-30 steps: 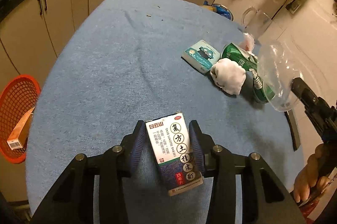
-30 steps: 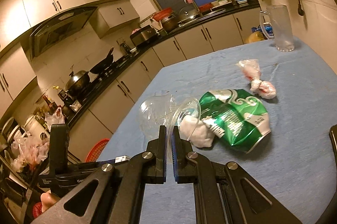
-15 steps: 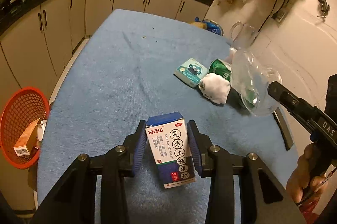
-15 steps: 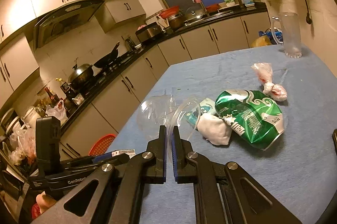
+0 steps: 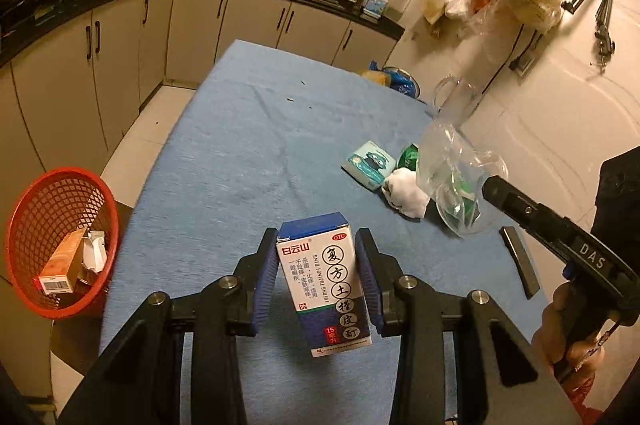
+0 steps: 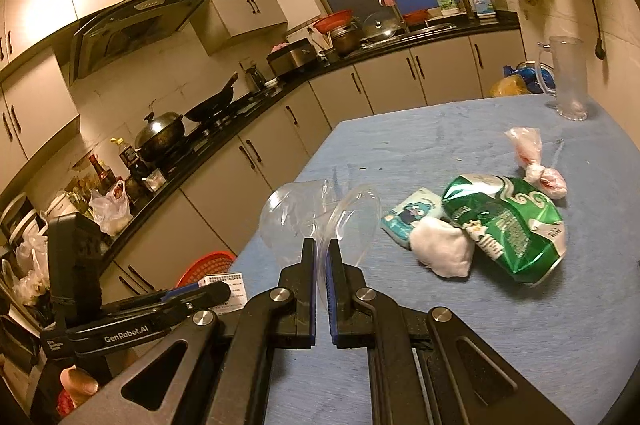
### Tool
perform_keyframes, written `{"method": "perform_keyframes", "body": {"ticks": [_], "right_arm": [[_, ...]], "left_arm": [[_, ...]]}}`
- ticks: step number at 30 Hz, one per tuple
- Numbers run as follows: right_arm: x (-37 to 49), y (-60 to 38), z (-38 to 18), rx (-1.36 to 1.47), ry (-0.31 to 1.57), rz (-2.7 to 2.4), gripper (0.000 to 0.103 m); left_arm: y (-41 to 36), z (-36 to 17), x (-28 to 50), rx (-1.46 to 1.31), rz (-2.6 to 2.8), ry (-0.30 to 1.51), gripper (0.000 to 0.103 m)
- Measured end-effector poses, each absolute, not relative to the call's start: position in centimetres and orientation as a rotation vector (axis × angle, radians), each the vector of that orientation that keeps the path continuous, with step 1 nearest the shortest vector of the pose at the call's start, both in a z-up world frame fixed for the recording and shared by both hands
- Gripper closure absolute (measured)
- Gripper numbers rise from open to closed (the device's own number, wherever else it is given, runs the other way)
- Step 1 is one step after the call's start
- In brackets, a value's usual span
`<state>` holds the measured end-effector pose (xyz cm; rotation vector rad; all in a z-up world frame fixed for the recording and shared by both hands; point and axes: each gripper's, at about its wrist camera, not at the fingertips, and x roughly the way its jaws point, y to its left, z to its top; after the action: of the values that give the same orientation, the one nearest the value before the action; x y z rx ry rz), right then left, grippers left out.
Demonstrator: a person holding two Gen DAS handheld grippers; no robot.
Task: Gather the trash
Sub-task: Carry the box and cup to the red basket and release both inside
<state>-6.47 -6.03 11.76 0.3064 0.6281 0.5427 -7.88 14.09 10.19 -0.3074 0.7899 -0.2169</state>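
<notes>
Left hand-held gripper (image 5: 316, 277): pinching medicine box (image 5: 326, 283) above counter (image 5: 240, 145).
Right hand-held gripper (image 6: 322, 255): pinching clear cup (image 6: 316, 213).
Left view only: red basket (image 5: 60, 241) beside counter.
Right view only: knotted bag (image 6: 536, 165) behind green can (image 6: 508, 225).

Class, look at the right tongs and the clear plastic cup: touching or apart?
Touching. The right wrist view shows the right tongs closed on the clear plastic cup's rim, with the thin wall pinched between both pads.
</notes>
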Motion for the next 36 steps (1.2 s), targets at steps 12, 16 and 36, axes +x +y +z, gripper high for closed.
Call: {"method": "perform_keyframes", "body": {"ticks": [12, 16, 36], "right_arm": [[-6.0, -2.3, 12.0, 0.273, 0.658, 0.582, 0.098], [-5.9, -1.2, 12.0, 0.265, 0.667, 0.594, 0.098], [-4.6, 7.3, 11.9, 0.193, 0.733, 0.72, 0.098]], "left_arm": [[18.6, 11.5, -9.4, -0.364, -0.186, 0.735, 0.066], [19.9, 11.9, -9.7, -0.376, -0.173, 0.72, 0.066], [29.9, 14.9, -12.4, -0.401, -0.001, 0.619, 0.066]]}}
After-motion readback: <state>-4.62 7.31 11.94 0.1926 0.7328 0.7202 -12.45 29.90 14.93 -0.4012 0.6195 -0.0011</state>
